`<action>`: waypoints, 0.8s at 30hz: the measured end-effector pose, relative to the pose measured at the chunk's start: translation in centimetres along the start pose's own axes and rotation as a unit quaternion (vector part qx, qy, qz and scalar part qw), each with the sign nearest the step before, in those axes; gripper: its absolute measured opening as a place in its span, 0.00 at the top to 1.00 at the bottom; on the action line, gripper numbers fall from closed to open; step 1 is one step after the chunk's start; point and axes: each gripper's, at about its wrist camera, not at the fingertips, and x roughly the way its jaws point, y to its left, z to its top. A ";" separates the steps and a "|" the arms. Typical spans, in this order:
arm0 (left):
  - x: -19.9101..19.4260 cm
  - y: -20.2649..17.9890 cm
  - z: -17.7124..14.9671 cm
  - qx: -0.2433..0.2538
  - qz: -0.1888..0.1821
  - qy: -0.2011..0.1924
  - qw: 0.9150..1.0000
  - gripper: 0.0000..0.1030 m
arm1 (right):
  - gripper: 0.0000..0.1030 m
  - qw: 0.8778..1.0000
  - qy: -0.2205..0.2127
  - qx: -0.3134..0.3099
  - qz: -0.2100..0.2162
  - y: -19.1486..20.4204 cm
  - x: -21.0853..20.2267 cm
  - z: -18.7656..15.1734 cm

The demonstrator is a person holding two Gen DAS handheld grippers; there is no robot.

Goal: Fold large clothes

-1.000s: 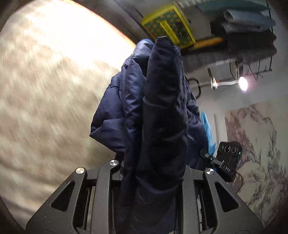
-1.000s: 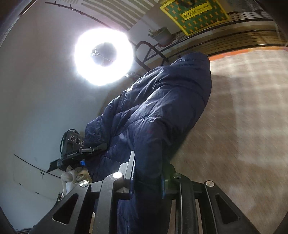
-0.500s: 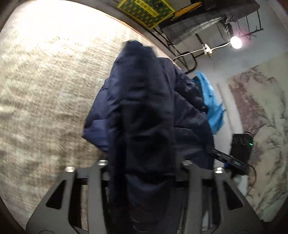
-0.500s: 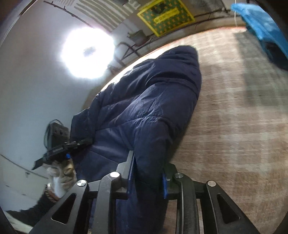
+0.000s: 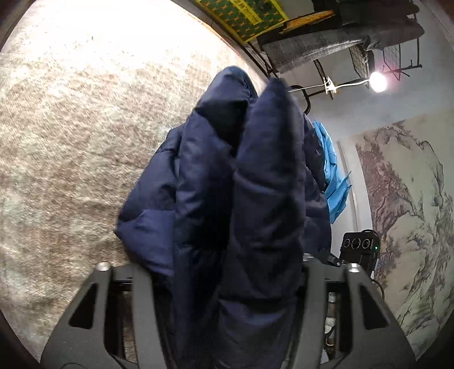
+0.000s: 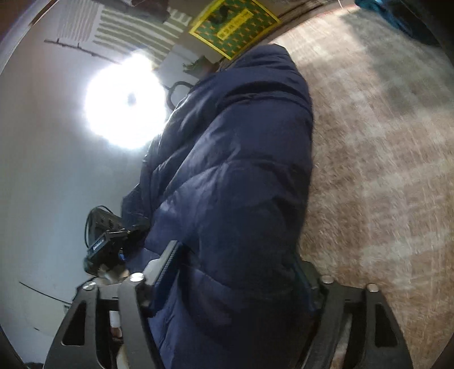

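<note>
A beige patterned carpet [image 5: 71, 142] fills most of both views, lit brightly toward its far edge. On it, and rising up into both tools, is the navy padded jacket [image 5: 241, 184], bunched in thick quilted folds; its lower part lies on the carpet while the upper part hangs between the fingers of each tool, well in from the carpet's far edge.

The left gripper [image 5: 227, 298] has a thick fold of the jacket between its fingers, and its jaws are closing; the cloth hides the pads, so I cannot tell whether they press on it. The right gripper [image 6: 238, 283] also has the jacket between its fingers, and its jaws are opening; the left pad stands clear of the fabric.

A green and yellow patterned board [image 5: 241, 17] leans beyond the carpet's far edge. A bright blue cloth [image 5: 334, 181] hangs behind the jacket. A round lamp [image 6: 124, 105] glares on the wall.
</note>
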 end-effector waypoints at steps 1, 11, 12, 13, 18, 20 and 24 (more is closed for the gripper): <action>0.1 -0.5 0.1 0.001 0.001 -0.002 1.000 0.63 | 0.43 1.000 0.001 -0.005 -0.005 0.3 -0.2 -0.1; -0.8 -7.5 -1.6 0.064 -0.004 -0.021 0.998 0.77 | 0.76 0.989 -0.024 -0.119 -0.087 5.6 -4.5 0.1; -0.5 -8.6 -1.6 0.072 -0.007 -0.021 0.997 0.77 | 0.76 0.987 -0.027 -0.128 -0.094 5.7 -5.4 0.3; -0.5 -9.3 -1.8 0.078 -0.011 -0.021 0.997 0.77 | 0.77 0.985 -0.031 -0.137 -0.101 6.0 -6.4 0.4; 2.1 -14.6 -1.3 0.110 -0.032 -0.022 0.993 0.77 | 0.77 0.975 -0.056 -0.170 -0.134 6.6 -11.6 1.7; 3.3 -16.7 -0.8 0.125 -0.037 -0.022 0.991 0.77 | 0.77 0.970 -0.066 -0.180 -0.150 6.7 -13.9 2.1; 6.6 -21.3 0.2 0.149 -0.054 -0.018 0.987 0.77 | 0.78 0.961 -0.087 -0.189 -0.183 6.1 -18.3 3.6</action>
